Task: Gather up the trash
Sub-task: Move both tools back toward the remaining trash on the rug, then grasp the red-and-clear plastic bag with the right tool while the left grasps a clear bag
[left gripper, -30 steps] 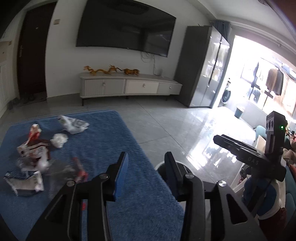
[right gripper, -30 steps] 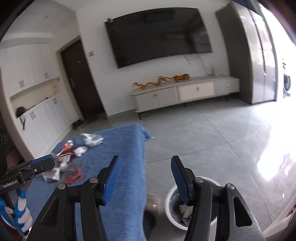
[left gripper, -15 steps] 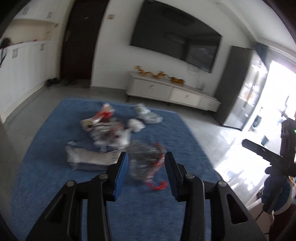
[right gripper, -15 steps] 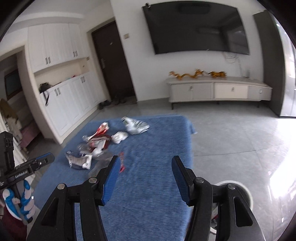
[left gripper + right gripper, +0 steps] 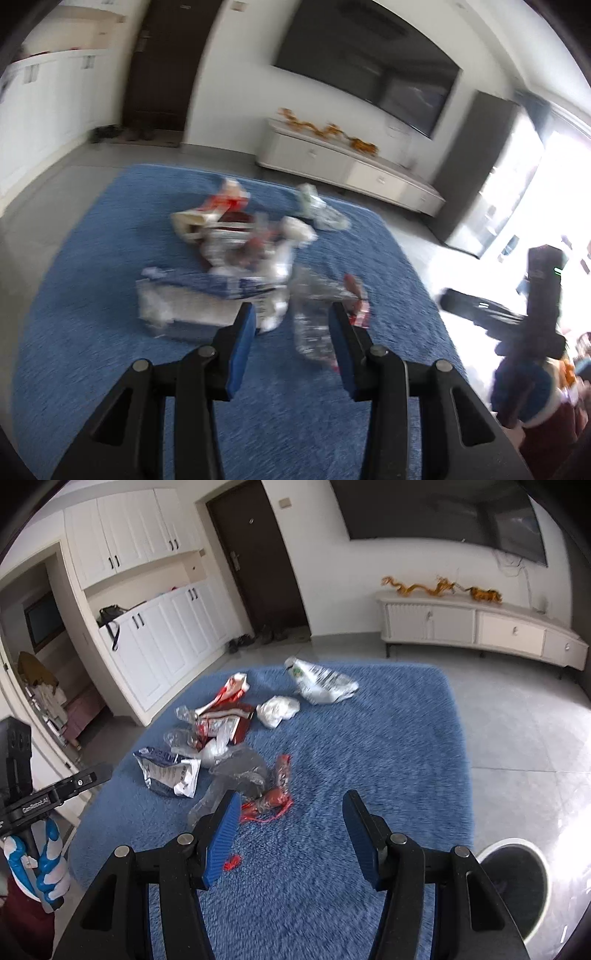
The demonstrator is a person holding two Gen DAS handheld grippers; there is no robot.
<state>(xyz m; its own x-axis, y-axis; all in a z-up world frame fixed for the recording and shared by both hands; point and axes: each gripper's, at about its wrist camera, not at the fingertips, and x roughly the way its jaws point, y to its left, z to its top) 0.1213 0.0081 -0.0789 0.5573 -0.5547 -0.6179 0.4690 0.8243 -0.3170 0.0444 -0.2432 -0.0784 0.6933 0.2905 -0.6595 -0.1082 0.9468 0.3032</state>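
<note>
Both grippers tilt downward over the blue rug [image 5: 369,738]. The left gripper [image 5: 291,332], at the lower middle of its frame, has its jaws parted and empty just short of a clear plastic wrapper [image 5: 314,314]. The right gripper [image 5: 288,830] is spread wider with nothing between its 2 fingers. The trash pile [image 5: 221,731] lies left of centre on the rug, and the bin [image 5: 513,882] stands at lower right.

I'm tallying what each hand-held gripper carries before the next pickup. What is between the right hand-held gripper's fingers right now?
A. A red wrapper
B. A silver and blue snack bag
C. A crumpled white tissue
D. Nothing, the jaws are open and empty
D: the right hand-held gripper hangs open above the blue rug, with only bare rug showing between its fingers.
</note>
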